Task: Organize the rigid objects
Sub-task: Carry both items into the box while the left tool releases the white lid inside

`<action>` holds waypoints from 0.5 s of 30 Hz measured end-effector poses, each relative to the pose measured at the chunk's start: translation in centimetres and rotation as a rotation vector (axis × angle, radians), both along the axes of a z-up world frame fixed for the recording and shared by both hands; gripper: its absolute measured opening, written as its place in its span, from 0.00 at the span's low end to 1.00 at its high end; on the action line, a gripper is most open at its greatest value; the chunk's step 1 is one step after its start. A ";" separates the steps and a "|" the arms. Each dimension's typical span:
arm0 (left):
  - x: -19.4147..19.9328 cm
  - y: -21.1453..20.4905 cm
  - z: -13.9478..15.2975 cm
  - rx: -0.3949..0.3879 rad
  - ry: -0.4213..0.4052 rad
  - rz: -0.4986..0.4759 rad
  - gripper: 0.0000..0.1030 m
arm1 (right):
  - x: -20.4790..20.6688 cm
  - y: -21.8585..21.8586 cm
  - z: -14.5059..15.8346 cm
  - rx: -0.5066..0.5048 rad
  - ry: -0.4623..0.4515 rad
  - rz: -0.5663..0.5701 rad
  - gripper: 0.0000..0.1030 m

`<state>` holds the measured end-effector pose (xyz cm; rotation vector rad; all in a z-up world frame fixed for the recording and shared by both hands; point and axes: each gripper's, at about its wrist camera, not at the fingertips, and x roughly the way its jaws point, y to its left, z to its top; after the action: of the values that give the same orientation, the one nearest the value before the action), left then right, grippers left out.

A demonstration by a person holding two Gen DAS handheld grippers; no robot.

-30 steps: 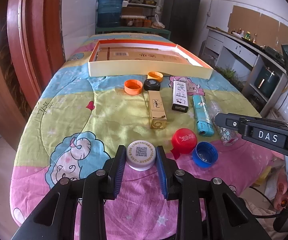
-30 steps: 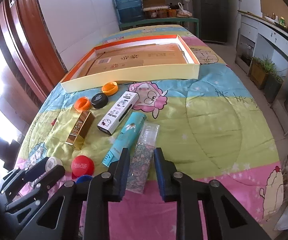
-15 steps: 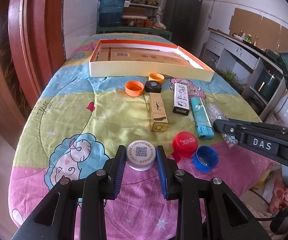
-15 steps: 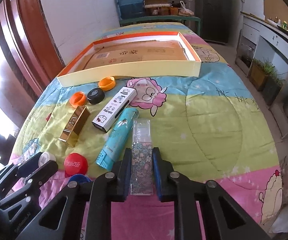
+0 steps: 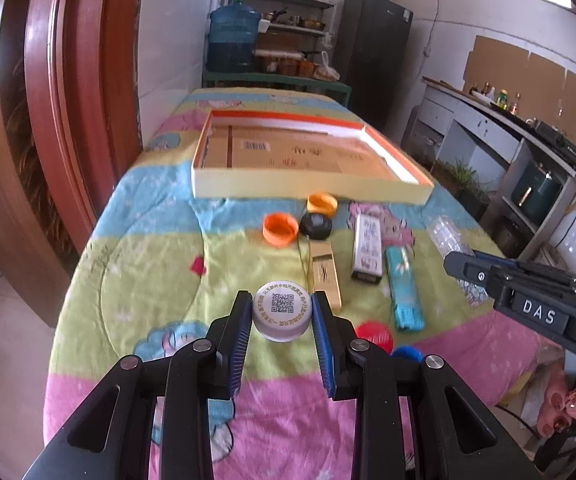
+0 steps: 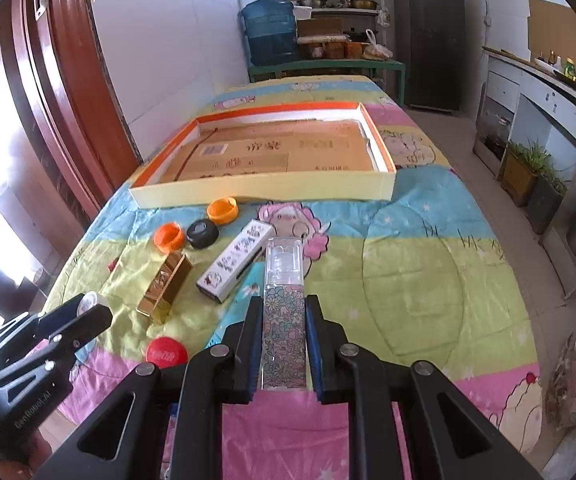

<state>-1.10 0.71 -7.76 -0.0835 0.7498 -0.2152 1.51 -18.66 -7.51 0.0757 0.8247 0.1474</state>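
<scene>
A tray lies across the far part of the quilt. Just before its near wall sit 3 caps: one cap nearest the tray, a second cap before it to the left, a third cap left of that. Before them lie 2 boxes side by side, the left box and the right box. Right of these a tube lies lengthwise. A lid sits nearest, before the left box.
</scene>
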 end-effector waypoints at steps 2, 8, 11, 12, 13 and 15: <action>0.6 -0.1 0.6 0.000 -0.011 0.003 0.30 | 0.3 -0.1 0.5 0.000 -0.015 0.006 0.19; 2.9 -0.3 2.5 -0.001 -0.036 0.014 0.30 | 1.8 -0.1 1.9 0.006 -0.055 0.023 0.19; 4.3 -0.4 3.6 -0.004 -0.056 0.026 0.30 | 2.9 -0.1 2.5 0.007 -0.069 0.028 0.19; 4.8 -0.4 4.0 -0.007 -0.064 0.030 0.30 | 3.5 -0.1 2.8 0.011 -0.072 0.031 0.19; 5.3 -0.4 4.5 -0.009 -0.073 0.033 0.30 | 3.9 0.0 3.0 0.013 -0.075 0.033 0.19; 6.4 -0.3 5.3 -0.008 -0.090 0.042 0.30 | 4.9 0.1 3.5 0.015 -0.085 0.038 0.19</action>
<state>5.26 0.37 -2.48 -0.0963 0.6575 -0.1809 6.44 -18.56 -4.05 0.0673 0.7407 0.1909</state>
